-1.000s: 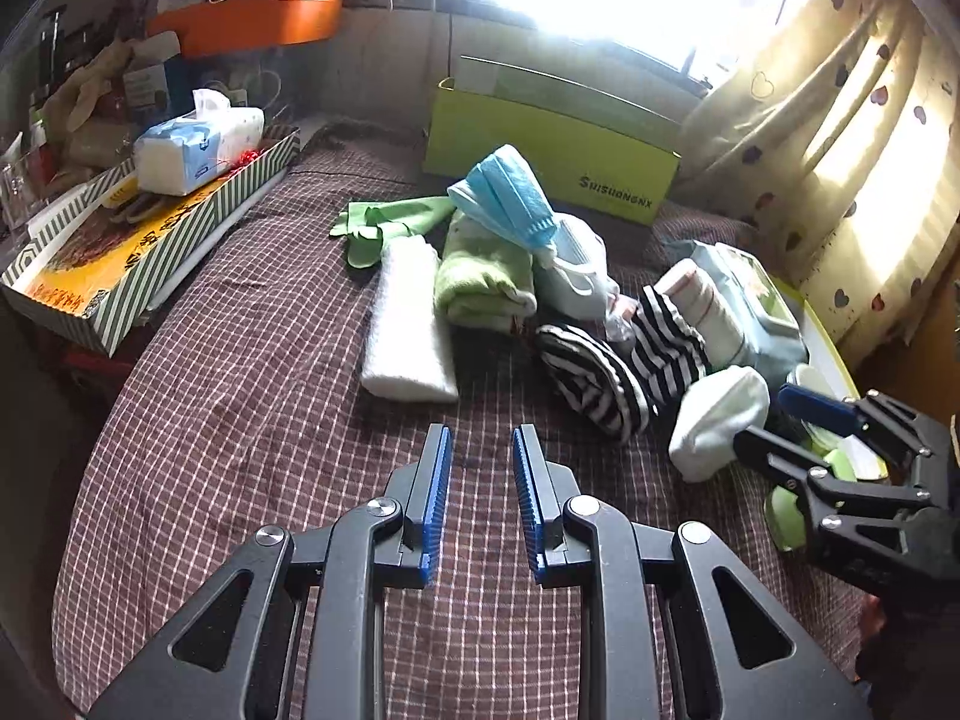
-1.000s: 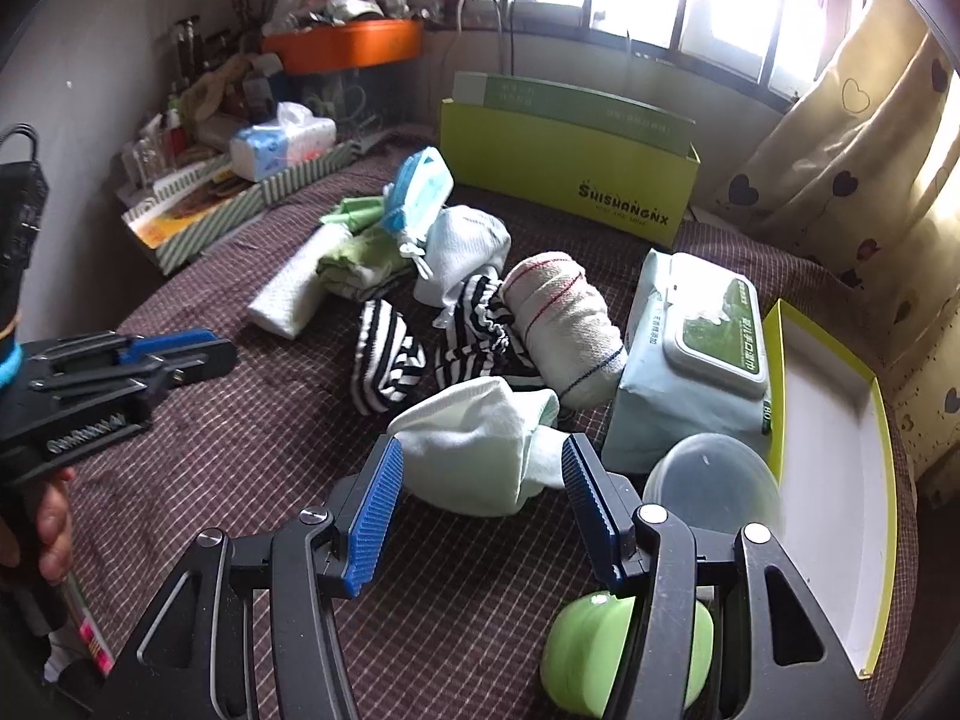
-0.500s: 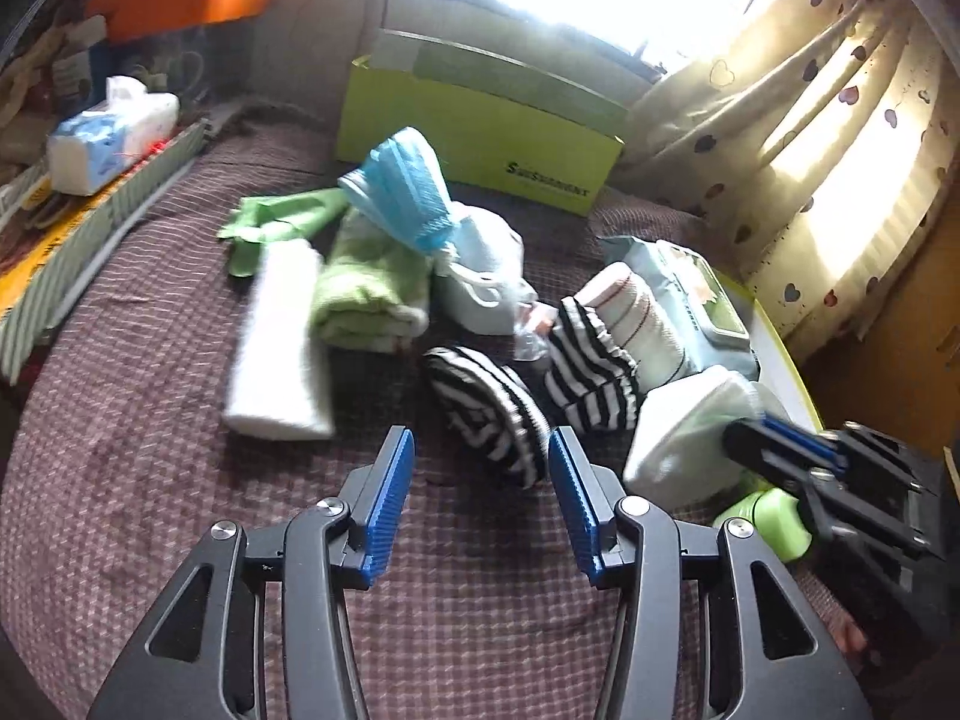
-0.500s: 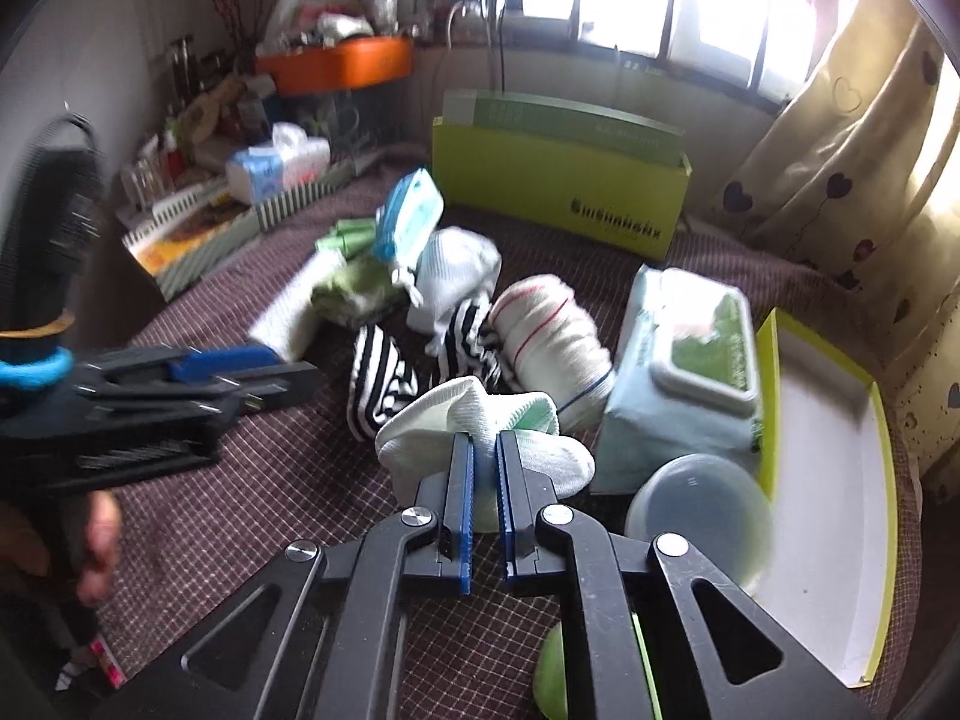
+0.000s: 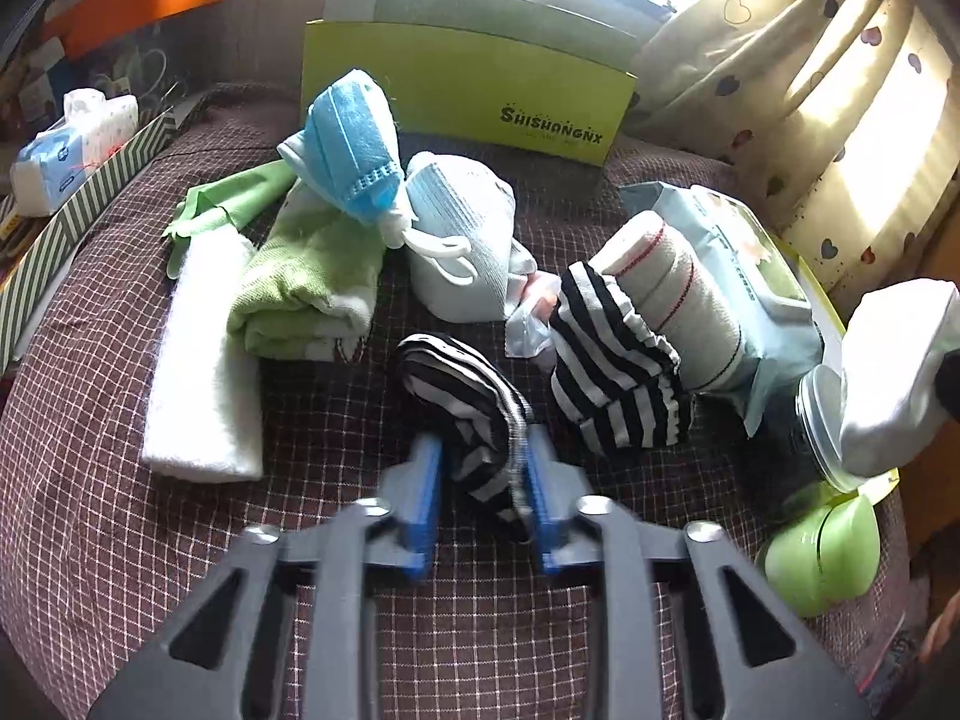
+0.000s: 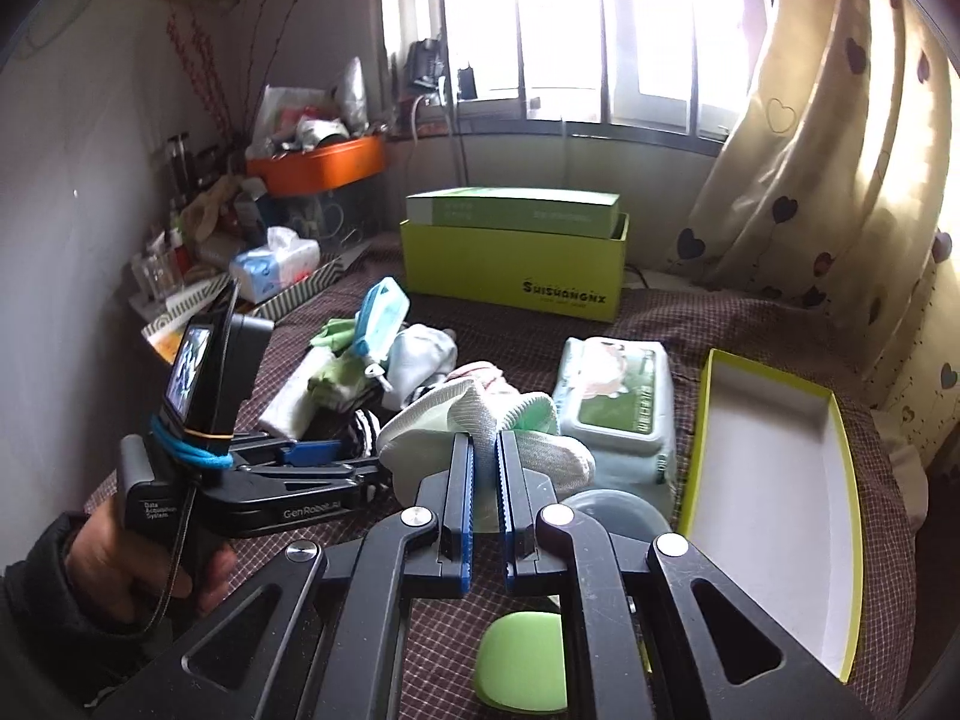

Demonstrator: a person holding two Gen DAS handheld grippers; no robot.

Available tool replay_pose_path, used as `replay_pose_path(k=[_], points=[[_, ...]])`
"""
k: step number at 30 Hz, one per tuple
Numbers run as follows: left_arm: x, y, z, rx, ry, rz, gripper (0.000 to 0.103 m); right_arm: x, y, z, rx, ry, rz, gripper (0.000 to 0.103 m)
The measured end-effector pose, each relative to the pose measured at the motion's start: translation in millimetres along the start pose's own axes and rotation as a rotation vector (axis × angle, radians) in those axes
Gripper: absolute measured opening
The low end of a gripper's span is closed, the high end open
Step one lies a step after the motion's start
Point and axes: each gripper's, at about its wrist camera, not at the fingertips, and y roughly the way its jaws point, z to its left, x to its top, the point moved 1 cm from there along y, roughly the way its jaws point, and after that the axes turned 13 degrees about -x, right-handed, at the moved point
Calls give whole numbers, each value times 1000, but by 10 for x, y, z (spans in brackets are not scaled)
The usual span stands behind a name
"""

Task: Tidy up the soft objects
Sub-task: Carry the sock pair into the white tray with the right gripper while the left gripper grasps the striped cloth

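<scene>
2 striped socks (image 5: 618,372) crowd wipes pack (image 5: 750,264); green towel (image 5: 306,288) beside.

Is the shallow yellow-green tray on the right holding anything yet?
Empty: the tray shows only bare white floor in the right wrist view.

Maroon checked cloth (image 5: 108,540) covers the whole surface. Far side, a lime box (image 5: 468,90) stands upright. On the left lies a white folded towel (image 5: 204,360), with a green folded towel (image 5: 300,288) just beside it. Middle, striped socks (image 5: 618,372) touch a rolled bandage (image 5: 672,294). Right, a wipes pack (image 6: 618,396) sits beside an open lime tray (image 6: 774,492). Near right, a green cup (image 5: 822,552).
</scene>
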Motion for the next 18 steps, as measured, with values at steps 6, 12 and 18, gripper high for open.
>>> replay_pose_path(k=[6, 12, 18], points=[[-47, -174, -107, 4, 36, -33, 9, -31, -104, -198, -18, 41, -22, 7], [-63, -473, -290, 0, 78, -88, 8, -90, -270, -555, -75, 94, -55, 7], [19, -704, -640, -26, 152, -141, 8, -247, -293, -1022, -157, 170, -37, 7]])
